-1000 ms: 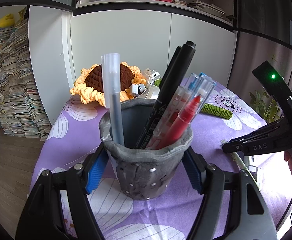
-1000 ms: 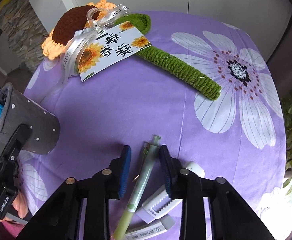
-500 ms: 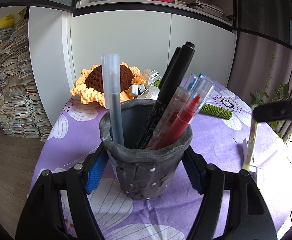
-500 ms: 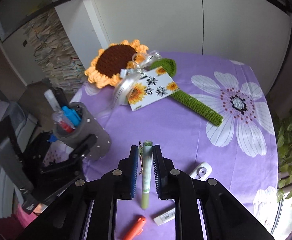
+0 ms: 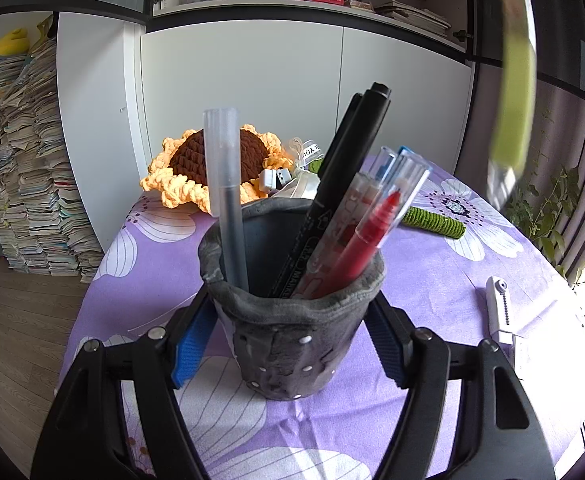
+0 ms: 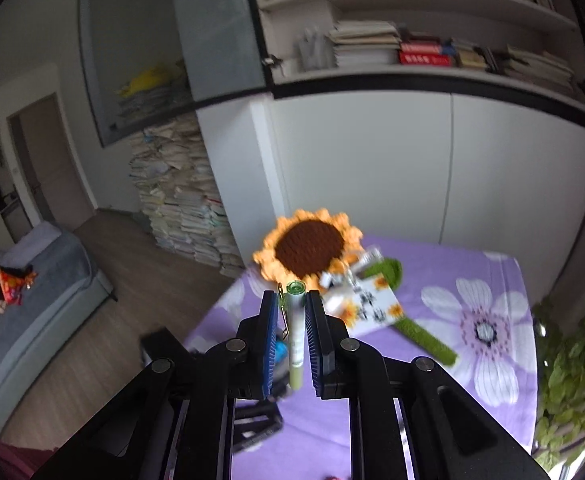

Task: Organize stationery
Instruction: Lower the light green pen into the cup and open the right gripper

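- Your left gripper [image 5: 292, 340] is clamped on the grey felt pen cup [image 5: 292, 312], its blue pads pressed to the cup's 2 sides; the cup stands on the purple flowered tablecloth [image 5: 472, 280].
- Only your left wrist view looks into the cup: a frosted grey pen [image 5: 226, 200] leans at the left, a black marker [image 5: 344, 176] and a red pen [image 5: 366, 236] lean to the right among clear-capped ones.
- That view alone also shows the white correction tape [image 5: 498, 310] lying on the cloth to the right of the cup.
- Your right gripper [image 6: 294, 328] is closed on the green pen [image 6: 296, 336], which stands upright between the blue pads with its open end up and a wire clip beside it.
- Only the right wrist view shows that grip; in the left view the same pen is just a blurred green streak at the upper right, above the table and well apart from the cup.
- The right view shows the whole crochet sunflower [image 6: 308, 246] with its card and green stem; the left view catches only its head behind the cup.
- Against 1 second ago: the green pen lay on the cloth between open pads, and now it is clamped and lifted clear.
- The right camera then faced down at the table; now it faces the cupboards and shelves.
- The left gripper and cup have not shifted.
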The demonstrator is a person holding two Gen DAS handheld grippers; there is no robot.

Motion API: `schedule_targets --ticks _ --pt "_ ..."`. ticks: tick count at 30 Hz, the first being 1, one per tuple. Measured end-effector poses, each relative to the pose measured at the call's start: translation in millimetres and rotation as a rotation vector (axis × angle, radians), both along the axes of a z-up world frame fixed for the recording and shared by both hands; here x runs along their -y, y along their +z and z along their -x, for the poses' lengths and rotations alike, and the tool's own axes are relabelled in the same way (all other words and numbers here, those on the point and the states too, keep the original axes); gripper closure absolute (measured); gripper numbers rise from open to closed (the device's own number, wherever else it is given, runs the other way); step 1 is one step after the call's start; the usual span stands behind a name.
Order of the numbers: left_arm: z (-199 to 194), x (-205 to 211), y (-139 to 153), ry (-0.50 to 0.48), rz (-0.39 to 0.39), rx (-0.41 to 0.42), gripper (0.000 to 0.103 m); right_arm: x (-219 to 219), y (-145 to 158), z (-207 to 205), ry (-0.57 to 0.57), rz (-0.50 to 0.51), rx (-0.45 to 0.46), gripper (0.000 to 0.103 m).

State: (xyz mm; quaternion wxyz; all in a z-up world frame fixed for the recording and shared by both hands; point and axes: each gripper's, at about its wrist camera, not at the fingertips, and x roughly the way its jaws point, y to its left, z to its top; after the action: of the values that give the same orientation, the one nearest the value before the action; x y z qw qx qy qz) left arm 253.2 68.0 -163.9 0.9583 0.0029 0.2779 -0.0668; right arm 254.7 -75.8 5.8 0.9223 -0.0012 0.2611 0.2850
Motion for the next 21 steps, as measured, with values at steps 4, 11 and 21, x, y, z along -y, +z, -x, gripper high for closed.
schedule_targets --ticks 4,11,21 --pt "-1 0 0 0.000 0.001 -0.003 0.032 -16 14 -5 0.057 -0.036 0.030 0.088" --pt "-1 1 0 -0.002 0.004 -0.012 0.032 -34 -9 -31 0.102 -0.070 -0.015 0.088" --pt "-3 0 0 -0.003 0.004 -0.013 0.032 -49 -70 -55 0.174 -0.035 -0.121 0.087"
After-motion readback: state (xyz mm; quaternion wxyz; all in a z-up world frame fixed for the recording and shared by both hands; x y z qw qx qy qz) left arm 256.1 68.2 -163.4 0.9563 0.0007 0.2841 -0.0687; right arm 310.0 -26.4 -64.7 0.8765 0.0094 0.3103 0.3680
